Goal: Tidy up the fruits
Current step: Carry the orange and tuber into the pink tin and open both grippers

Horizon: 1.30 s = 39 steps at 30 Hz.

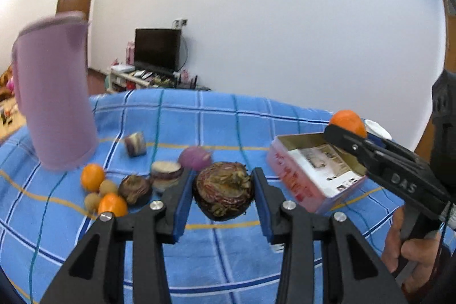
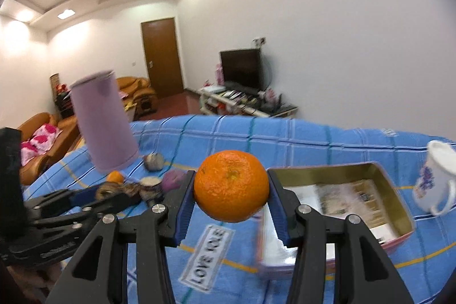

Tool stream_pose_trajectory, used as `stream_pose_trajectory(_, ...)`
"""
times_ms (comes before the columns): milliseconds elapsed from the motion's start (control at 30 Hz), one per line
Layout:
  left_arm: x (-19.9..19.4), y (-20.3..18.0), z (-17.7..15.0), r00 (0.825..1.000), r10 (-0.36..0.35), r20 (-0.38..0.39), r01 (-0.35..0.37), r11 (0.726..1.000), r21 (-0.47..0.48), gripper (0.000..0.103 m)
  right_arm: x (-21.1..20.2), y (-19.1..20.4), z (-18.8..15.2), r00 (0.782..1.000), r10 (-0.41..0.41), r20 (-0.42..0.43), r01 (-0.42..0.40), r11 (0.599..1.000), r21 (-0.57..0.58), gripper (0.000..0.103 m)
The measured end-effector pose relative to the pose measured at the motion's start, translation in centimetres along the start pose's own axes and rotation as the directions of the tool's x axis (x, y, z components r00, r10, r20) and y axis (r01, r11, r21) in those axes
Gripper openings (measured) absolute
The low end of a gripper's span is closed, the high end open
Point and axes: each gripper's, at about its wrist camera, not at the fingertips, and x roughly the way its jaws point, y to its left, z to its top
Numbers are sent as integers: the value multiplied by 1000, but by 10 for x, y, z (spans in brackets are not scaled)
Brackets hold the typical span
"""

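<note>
Right wrist view: right gripper (image 2: pixel 230 187) is clamping an orange (image 2: pixel 231 185) near the tin (image 2: pixel 399 207).
Left gripper (image 1: pixel 223 190) is pinching a mangosteen (image 1: pixel 223 191); firm rinds, sides gripping best.

Both rigs look the same: the left hand-held gripper (image 1: pixel 223 191) and right hand-held gripper (image 2: pixel 231 194) are matte black plastic with triangular cutouts, silver screws at the pivots, and blue ribbed pads (image 2: pixel 185 207) on the fingers. Raised lettering runs along the side, and a bare hand (image 1: pixel 410 247) wraps the pistol-style handle.
</note>
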Motion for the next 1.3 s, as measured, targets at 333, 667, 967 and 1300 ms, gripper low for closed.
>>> stream_pose_trajectory(333,31,-72,14,998,-59,-8,59,993,99,42,-1,-80,-5,980,-197,-24,198,976,87,50)
stream_pose_trajectory(667,88,-132,13,993,-89,-79,98,989,115,42,8,-137,-17,934,-342,-107,351,932,85,50)
stream_pose_trajectory(967,114,-148,9,994,-67,-84,78,988,135,42,19,-141,-22,921,-355,-162,368,928,62,50)
stream_pose_trajectory(1300,128,-139,3,994,-22,-104,35,992,121,42,35,-136,-25,914,-351,-202,360,933,11,50)
